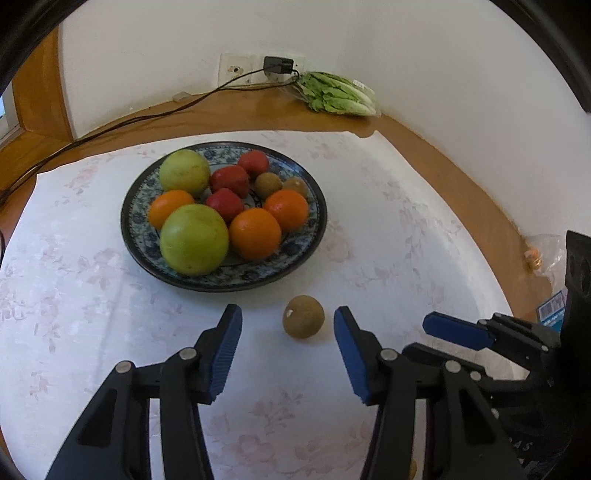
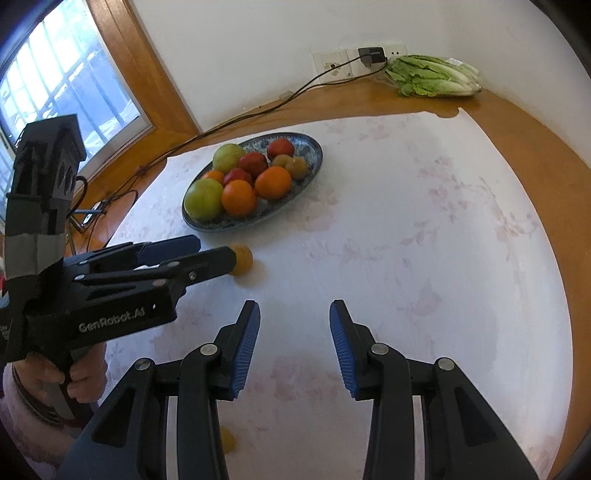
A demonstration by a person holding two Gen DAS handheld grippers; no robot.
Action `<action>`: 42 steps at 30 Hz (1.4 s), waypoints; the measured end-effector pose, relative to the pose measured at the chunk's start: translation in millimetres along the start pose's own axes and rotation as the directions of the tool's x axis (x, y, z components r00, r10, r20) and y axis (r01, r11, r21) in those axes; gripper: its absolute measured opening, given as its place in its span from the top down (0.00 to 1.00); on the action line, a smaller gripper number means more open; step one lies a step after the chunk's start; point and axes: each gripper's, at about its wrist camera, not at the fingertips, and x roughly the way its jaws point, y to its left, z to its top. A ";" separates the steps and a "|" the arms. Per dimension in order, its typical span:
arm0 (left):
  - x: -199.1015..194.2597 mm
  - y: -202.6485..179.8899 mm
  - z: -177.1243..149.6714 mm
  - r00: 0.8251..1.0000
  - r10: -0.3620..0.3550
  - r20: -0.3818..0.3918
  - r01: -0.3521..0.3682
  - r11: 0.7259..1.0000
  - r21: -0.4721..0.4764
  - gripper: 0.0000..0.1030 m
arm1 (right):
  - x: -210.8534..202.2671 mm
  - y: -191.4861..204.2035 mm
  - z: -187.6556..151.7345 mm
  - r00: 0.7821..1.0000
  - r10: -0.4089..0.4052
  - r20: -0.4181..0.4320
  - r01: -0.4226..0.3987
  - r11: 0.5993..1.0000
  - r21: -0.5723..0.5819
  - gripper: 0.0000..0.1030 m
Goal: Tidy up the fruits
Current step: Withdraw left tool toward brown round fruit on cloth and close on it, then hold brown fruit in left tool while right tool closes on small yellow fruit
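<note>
Kiwi before fruit plate

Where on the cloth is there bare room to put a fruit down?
The white cloth is bare on the right of the plate, up to the wooden table edge, and between the plate and the lettuce. The plate is crowded with fruit. In front of it, the loose kiwi and the left gripper take the room.

— We see a white plaster wall behind a round wooden table; a pale floral tablecloth covers most of it.

— We also find a wood-framed window at the left, daylight coming through; a black cable runs from a white wall socket.
</note>
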 end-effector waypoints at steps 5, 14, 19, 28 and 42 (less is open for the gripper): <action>4.8 -6.9 -1.0 1.000 -0.005 -0.008 0.005 1.000 0.016 0.56 | -1.9 -2.2 -6.6 1.000 0.019 0.001 -0.019 1.000 0.010 0.61; 13.0 -11.5 -2.0 1.000 -0.018 -0.016 0.018 0.999 0.029 0.74 | -1.6 -6.2 -8.8 1.000 0.029 0.005 -0.029 0.999 0.017 0.61; 12.9 -10.7 -1.7 1.000 -0.020 -0.017 0.020 0.999 0.025 0.74 | -0.9 -6.5 -11.1 0.999 0.034 0.000 -0.034 0.999 0.023 0.61; 0.8 -4.5 -6.7 1.000 -0.011 -0.011 0.011 1.000 0.011 0.74 | -3.6 -1.9 -13.6 1.000 0.027 -0.001 -0.027 1.000 0.012 0.61; -30.4 19.3 -30.5 0.999 0.036 0.008 -0.035 0.999 -0.021 0.74 | -12.4 12.5 -32.6 1.000 0.002 -0.016 -0.003 1.000 -0.011 0.61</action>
